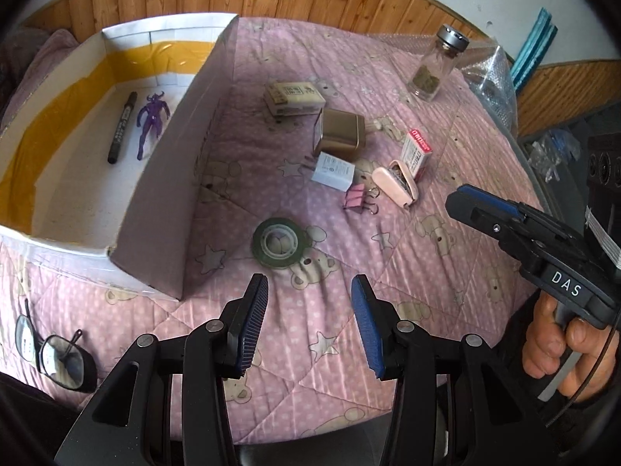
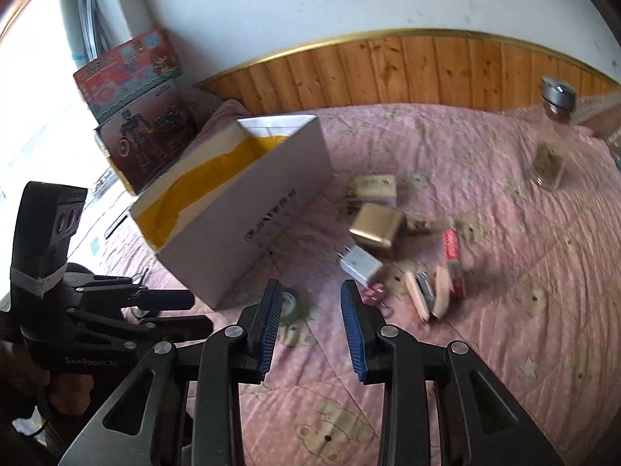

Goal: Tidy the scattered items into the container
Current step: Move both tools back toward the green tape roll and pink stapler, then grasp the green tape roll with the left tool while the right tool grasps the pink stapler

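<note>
The left gripper (image 1: pixel 309 322) points steeply down at the pink quilt (image 1: pixel 388 256), jaws parted with nothing between them; the green tape roll (image 1: pixel 280 242) lies just beyond its tips at twelve o'clock, touching neither pad; farther out, at about one o'clock, sit the pink binder clip (image 1: pixel 359 199), white charger plug (image 1: pixel 333 173), pink stapler (image 1: pixel 396 187) and gold tin (image 1: pixel 340 134); the white box (image 1: pixel 170 163) stands at ten o'clock, holding a black marker (image 1: pixel 122 127) and purple figure (image 1: pixel 152 118); the right gripper (image 2: pixel 309 326), jaws likewise apart and empty, tilts down with the tape roll (image 2: pixel 294 306) showing between its fingertips; a hand (image 1: pixel 559 349) grips its handle.
</note>
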